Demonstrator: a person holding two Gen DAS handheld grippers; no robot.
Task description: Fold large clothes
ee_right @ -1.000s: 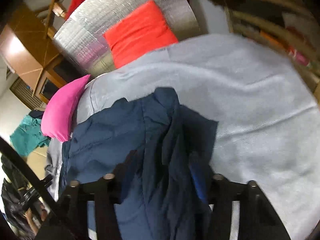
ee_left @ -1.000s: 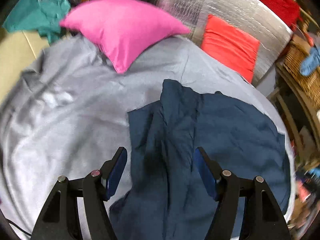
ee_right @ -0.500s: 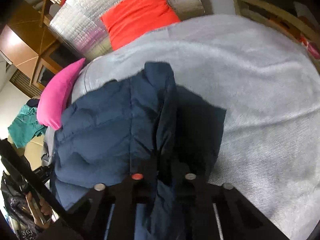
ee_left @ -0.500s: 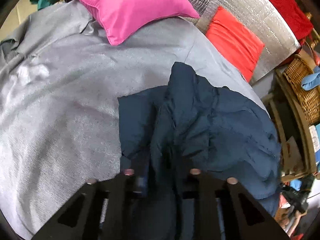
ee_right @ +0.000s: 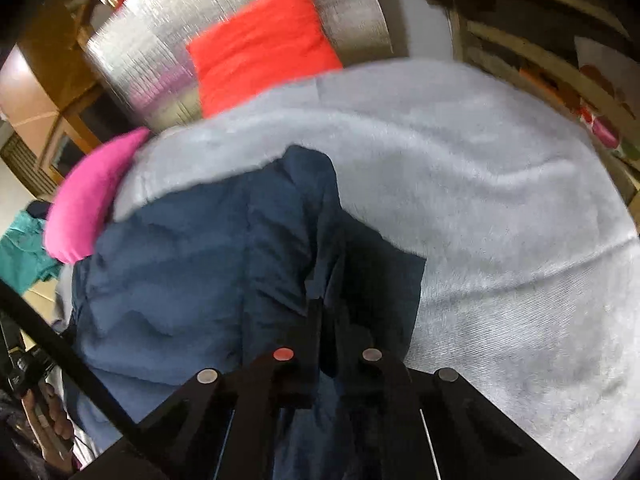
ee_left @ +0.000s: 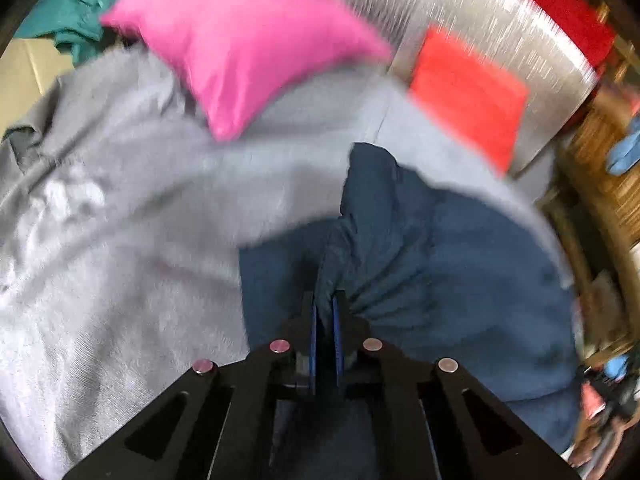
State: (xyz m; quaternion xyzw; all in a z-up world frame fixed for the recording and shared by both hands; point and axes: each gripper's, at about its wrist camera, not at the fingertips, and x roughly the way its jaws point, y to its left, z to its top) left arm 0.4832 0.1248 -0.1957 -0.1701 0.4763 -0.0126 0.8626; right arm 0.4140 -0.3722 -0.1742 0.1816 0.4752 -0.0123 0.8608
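Observation:
A large navy blue garment (ee_left: 440, 264) lies crumpled on a grey bed cover (ee_left: 120, 240). My left gripper (ee_left: 325, 300) is shut on a bunched fold of the garment, which fans out from between the fingers. In the right wrist view the same navy garment (ee_right: 192, 272) spreads to the left, and my right gripper (ee_right: 328, 308) is shut on another fold of it near its right edge. The grey cover (ee_right: 500, 220) shows to the right. Both views are motion-blurred.
A pink pillow (ee_left: 240, 44) lies at the head of the bed and a red cushion (ee_left: 468, 100) leans on a silver foil panel (ee_left: 500, 12). Teal cloth (ee_left: 68, 20) sits at far left. Wicker and wooden shelving (ee_right: 540, 52) flank the bed.
Both grippers went from open over the garment to shut on folds of it. The fabric is now bunched and pulled up between the fingers, and both cameras have shifted.

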